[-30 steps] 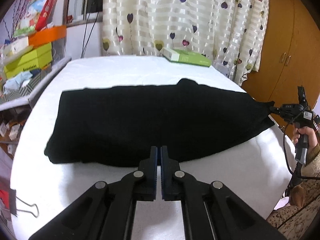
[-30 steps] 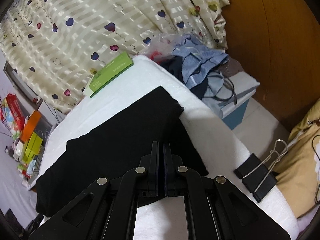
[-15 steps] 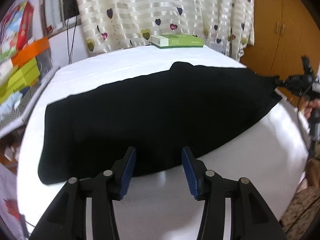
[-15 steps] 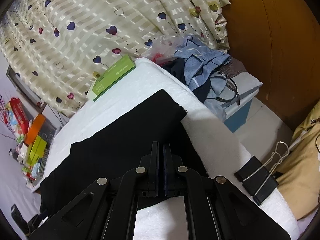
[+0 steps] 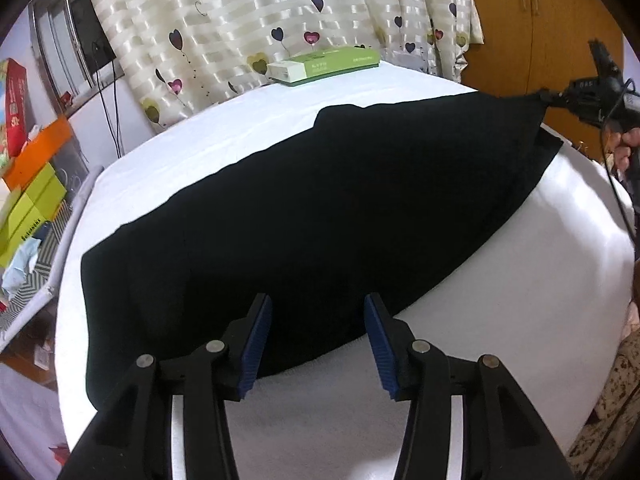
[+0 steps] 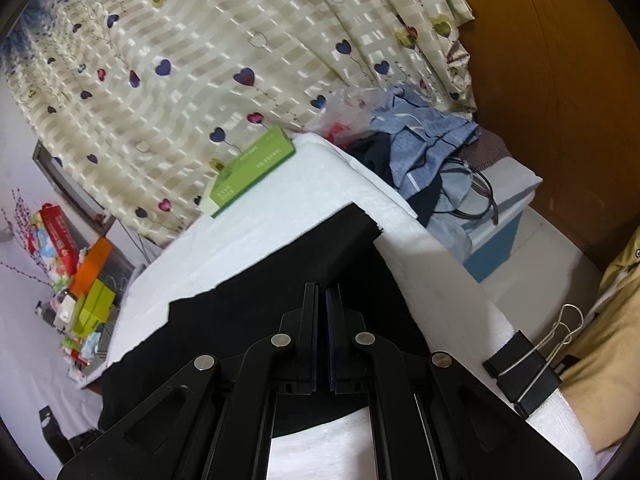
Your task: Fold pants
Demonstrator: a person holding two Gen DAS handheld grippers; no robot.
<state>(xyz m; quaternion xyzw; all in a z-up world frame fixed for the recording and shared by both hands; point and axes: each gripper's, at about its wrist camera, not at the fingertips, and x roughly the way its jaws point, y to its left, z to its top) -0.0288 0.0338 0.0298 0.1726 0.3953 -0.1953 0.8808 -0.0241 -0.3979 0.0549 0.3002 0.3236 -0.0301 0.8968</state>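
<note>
Boxes at far left: a stack of cartons [image 5: 34, 184] stood well left of the left gripper, orange on top, lime green below; dark print ran along one lime edge, too small to read. A red printed box [image 5: 14, 108] leaned above them, its writing unreadable.
Pants: the black pants [image 5: 320, 208] lay flat across the white table cover [image 5: 520, 280], stretched from left of the left gripper away to its upper right. Their near hem lay just ahead of and between that gripper's tips.
Left gripper: the left gripper [image 5: 317, 338] pointed down at the near hem with its blue-padded fingers [image 5: 256, 344] apart and closing; the hem sat in the gap, the pads not pressing it.
Green box: a flat green and white box [image 5: 326, 65] lay on the far edge of the cover, beyond the pants, straight ahead of the left gripper by the heart-print curtain [image 5: 280, 12]. In the right wrist view the same box [image 6: 252, 172] showed lines of pale lettering on its lid, too blurred to read.
Right gripper: the right gripper [image 6: 322, 300] had its jaws together, clamped on the pants' corner, which was raised off the cover. In the left wrist view it [image 5: 544, 96] pinched that far right corner, held by a hand [image 5: 628, 148].
Binder clip: a black binder clip [image 6: 524, 372] gripped the cover's edge, right of the right gripper.
Clothes pile: blue and dark garments [image 6: 424, 152] were heaped ahead and right of the right gripper.
</note>
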